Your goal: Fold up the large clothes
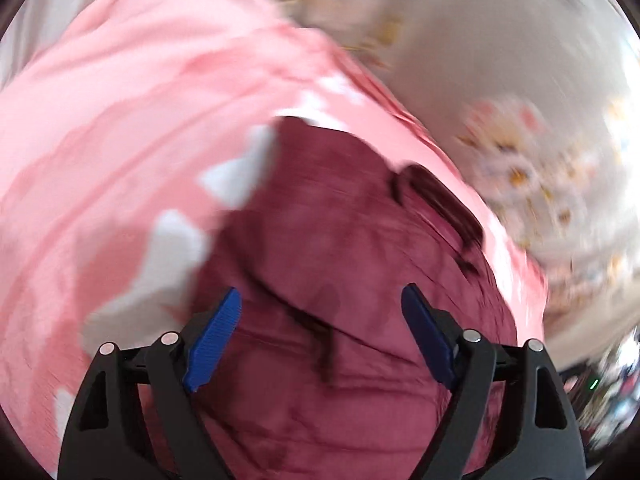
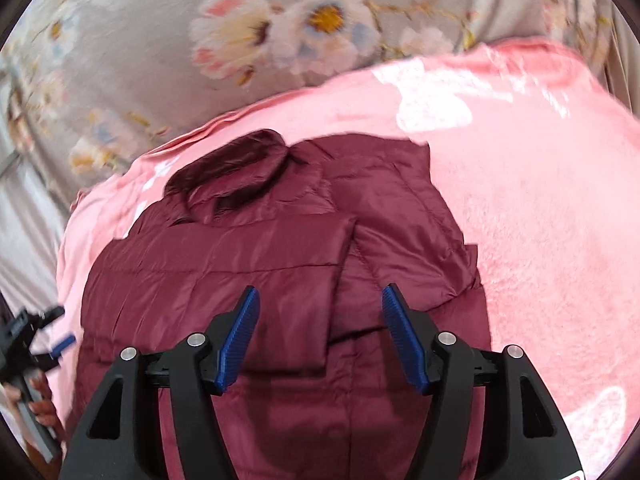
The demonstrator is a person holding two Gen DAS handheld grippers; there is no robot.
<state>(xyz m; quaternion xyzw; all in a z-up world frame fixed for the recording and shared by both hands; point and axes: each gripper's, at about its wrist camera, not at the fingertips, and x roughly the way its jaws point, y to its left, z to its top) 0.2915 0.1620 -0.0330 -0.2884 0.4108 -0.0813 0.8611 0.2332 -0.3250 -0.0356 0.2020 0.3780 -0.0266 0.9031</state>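
Maroon jacket (image 2: 280, 264) lies under both spread tools, on pink blanket (image 2: 540, 200)

My left cam looks down along its fingers, close over the jacket (image 1: 344, 280), frame smeared by motion blur; blanket (image 1: 120, 120) fills its left, floral sheet (image 1: 500, 100) top right. My right cam sits a bit higher and looks down and forward over the same jacket (image 2: 260, 264), collar at the far end, sharp. Both share jacket, blanket (image 2: 540, 200) and sheet (image 2: 160, 40). Right cam also catches my left gripper (image 2: 60, 332) at its left edge
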